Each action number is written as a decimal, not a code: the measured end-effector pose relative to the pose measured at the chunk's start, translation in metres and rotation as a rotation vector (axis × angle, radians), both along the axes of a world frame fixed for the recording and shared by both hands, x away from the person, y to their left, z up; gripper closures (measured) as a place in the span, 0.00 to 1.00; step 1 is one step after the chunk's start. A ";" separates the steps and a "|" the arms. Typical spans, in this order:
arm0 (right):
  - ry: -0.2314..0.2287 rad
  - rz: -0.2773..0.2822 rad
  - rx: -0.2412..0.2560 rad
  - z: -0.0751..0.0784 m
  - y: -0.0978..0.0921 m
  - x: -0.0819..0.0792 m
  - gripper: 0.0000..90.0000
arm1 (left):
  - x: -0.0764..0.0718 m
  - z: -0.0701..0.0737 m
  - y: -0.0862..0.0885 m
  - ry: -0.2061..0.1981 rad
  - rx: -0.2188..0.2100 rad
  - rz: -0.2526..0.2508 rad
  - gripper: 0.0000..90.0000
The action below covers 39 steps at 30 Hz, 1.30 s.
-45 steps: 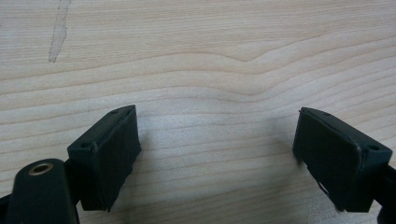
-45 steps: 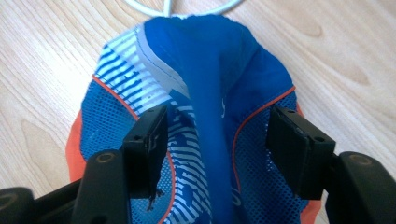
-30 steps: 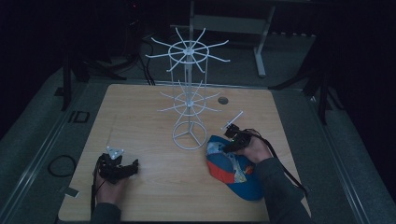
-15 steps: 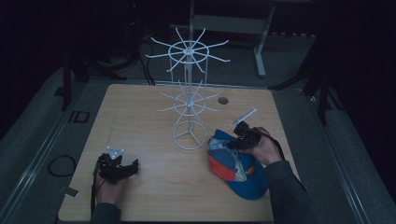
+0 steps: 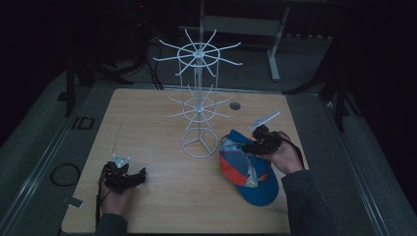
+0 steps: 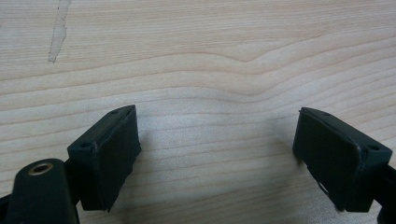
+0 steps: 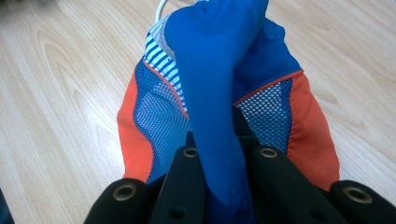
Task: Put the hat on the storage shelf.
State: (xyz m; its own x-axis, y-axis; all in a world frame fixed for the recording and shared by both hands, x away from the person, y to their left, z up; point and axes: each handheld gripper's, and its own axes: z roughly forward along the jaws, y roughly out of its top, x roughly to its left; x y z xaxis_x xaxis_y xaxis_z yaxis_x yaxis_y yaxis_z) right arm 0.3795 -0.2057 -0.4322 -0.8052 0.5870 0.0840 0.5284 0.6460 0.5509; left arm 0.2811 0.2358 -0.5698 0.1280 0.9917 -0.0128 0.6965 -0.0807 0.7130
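Observation:
A blue and orange cap (image 5: 250,169) with mesh panels lies on the wooden table (image 5: 162,118), right of a white wire rack (image 5: 198,105). My right gripper (image 5: 246,146) is shut on a fold of the cap's blue cloth (image 7: 212,88), which rises pinched between the jaws. The rack's round base (image 5: 198,142) sits just left of the cap. My left gripper (image 5: 140,175) rests low at the table's front left, open, with only bare wood (image 6: 215,140) between its two pads (image 6: 112,149).
The rack has two tiers of thin spokes, the upper ring (image 5: 198,52) well above the table. A small round hole (image 5: 234,105) marks the table's back right. A white desk frame (image 5: 241,24) stands in the dark behind.
My right hand has shifted a little to the right and away along the cap's back edge, drawing the cloth up. The left gripper has stayed still.

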 end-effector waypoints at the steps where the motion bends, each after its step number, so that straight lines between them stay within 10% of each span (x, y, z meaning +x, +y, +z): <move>1: -0.004 -0.001 0.006 0.001 0.000 0.000 0.98 | 0.000 0.000 0.000 0.000 0.000 0.000 0.17; 39: -0.145 -0.011 0.175 0.052 -0.019 -0.008 0.98 | 0.000 0.000 0.000 0.002 0.003 -0.005 0.17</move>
State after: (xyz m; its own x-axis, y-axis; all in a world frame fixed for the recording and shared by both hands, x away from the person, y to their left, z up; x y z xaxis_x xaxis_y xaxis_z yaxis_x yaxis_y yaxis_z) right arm 0.3720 -0.2245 -0.3801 -0.8100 0.5823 0.0687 0.4416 0.5288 0.7249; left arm 0.2810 0.2358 -0.5696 0.1332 0.9910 -0.0104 0.6978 -0.0863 0.7111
